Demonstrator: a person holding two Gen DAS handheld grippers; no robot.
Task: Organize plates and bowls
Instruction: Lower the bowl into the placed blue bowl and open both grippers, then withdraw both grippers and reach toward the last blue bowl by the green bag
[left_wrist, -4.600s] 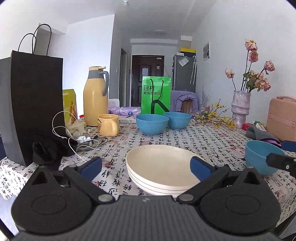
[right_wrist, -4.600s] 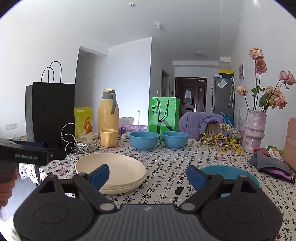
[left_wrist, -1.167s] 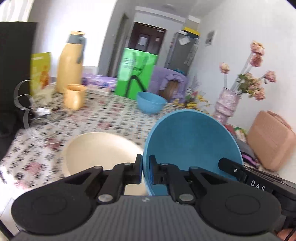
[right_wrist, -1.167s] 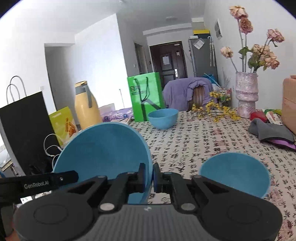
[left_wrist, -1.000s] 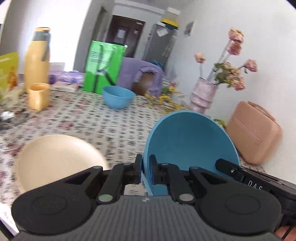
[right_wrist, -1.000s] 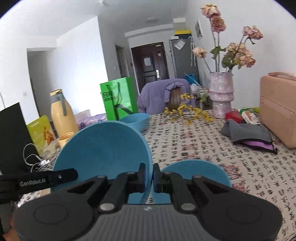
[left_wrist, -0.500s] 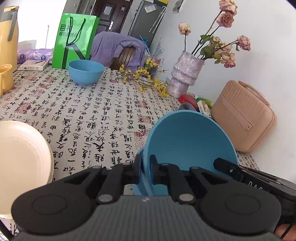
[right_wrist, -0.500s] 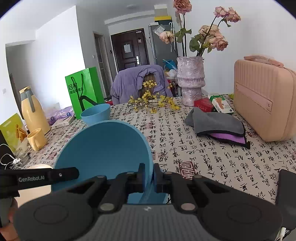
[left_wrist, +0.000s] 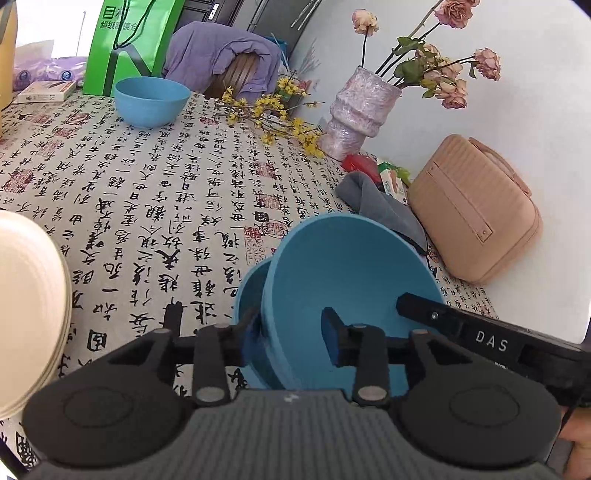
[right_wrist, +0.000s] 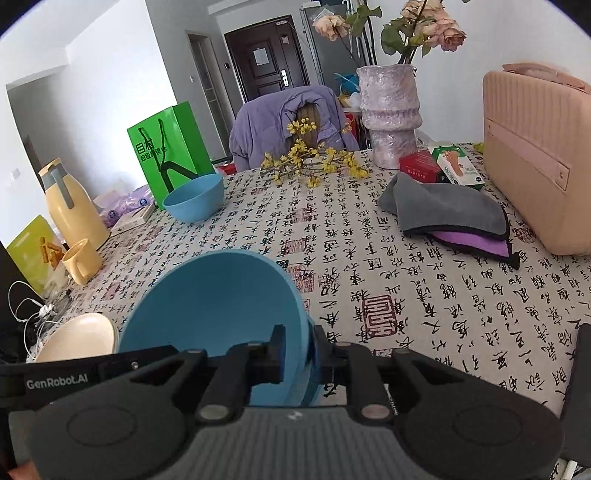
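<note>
A blue bowl (left_wrist: 351, 277) (right_wrist: 214, 302) leans tilted inside a second blue bowl (left_wrist: 249, 295) that stands on the patterned tablecloth. My left gripper (left_wrist: 291, 334) straddles the near left rim. Its jaws are opening, the pads stand clear of the rim, and its arm shows in the right wrist view. My right gripper (right_wrist: 300, 349) straddles both rims on the opposite side. Its jaws are opening too, only slightly parted, with the rims between them. A third blue bowl (left_wrist: 149, 99) (right_wrist: 194, 199) sits far back. Cream plates (left_wrist: 26, 295) (right_wrist: 77, 336) are stacked to the left.
A pink case (left_wrist: 472, 210), a grey cloth (left_wrist: 380, 206) and a vase of flowers (left_wrist: 356, 110) stand right of the bowls. A green bag (left_wrist: 125, 44), a yellow flask (right_wrist: 72, 203), a yellow mug (right_wrist: 81, 260) and white cables (right_wrist: 33, 314) are at the back left.
Both grippers carried the blue bowl rightward and down into the bowl on the table. Both pairs of jaws, shut on its rim before, have parted, the left wider.
</note>
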